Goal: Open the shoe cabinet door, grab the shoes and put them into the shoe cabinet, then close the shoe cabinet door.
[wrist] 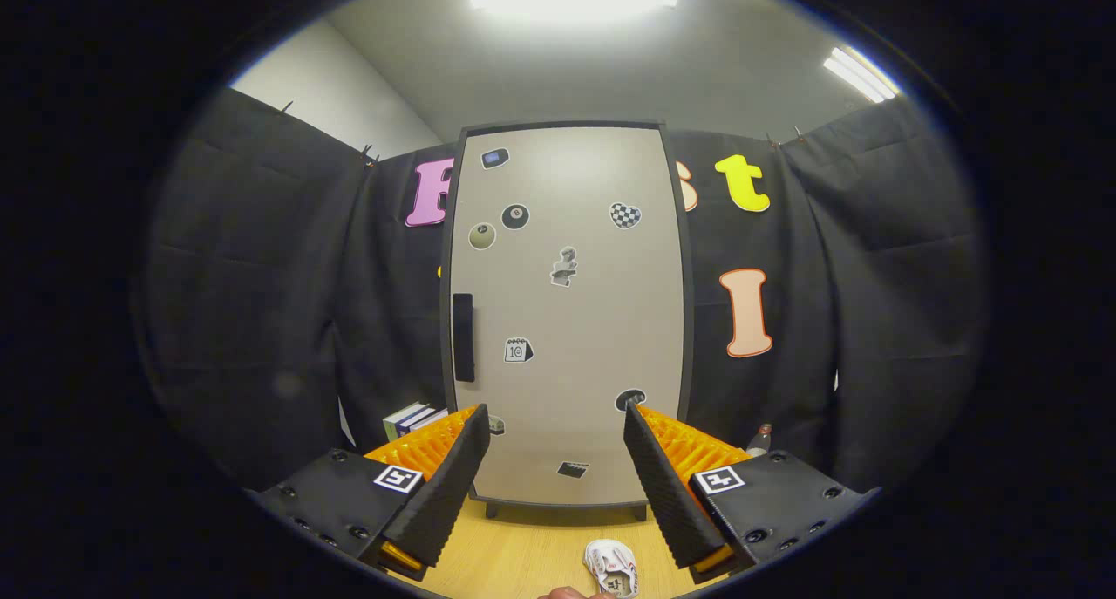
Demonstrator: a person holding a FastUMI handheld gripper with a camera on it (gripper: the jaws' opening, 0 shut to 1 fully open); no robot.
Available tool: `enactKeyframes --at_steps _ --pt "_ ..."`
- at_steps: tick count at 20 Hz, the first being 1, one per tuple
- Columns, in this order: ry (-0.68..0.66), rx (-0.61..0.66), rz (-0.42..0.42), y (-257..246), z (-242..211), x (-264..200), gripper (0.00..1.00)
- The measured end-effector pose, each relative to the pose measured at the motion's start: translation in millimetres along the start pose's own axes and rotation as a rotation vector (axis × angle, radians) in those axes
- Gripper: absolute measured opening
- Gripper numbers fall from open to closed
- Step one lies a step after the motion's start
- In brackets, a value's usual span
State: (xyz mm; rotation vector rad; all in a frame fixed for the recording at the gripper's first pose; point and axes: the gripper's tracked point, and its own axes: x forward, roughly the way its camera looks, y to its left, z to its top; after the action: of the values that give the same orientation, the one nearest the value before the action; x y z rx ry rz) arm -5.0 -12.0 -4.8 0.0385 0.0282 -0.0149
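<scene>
The shoe cabinet [567, 320] stands upright on the wooden table, straight ahead beyond my fingers. Its beige door is shut and carries several stickers. A dark vertical handle [463, 337] sits on the door's left side. A small white shoe [612, 567] lies on the table between my fingers, nearer the right one, well in front of the cabinet. My gripper [558, 425] is open with nothing between its fingers, held above the table and apart from both the shoe and the cabinet.
A few books [413, 420] stand left of the cabinet, behind my left finger. A small bottle [760, 439] stands to its right. A fingertip [571, 593] shows just before the shoe. The wooden table [523, 555] runs from me to the cabinet's feet.
</scene>
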Motion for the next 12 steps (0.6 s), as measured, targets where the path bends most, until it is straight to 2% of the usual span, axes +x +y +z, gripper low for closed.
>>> enactKeyframes --at_steps 12 --pt "0.008 0.011 0.013 3.4 2.0 -2.8 0.97"
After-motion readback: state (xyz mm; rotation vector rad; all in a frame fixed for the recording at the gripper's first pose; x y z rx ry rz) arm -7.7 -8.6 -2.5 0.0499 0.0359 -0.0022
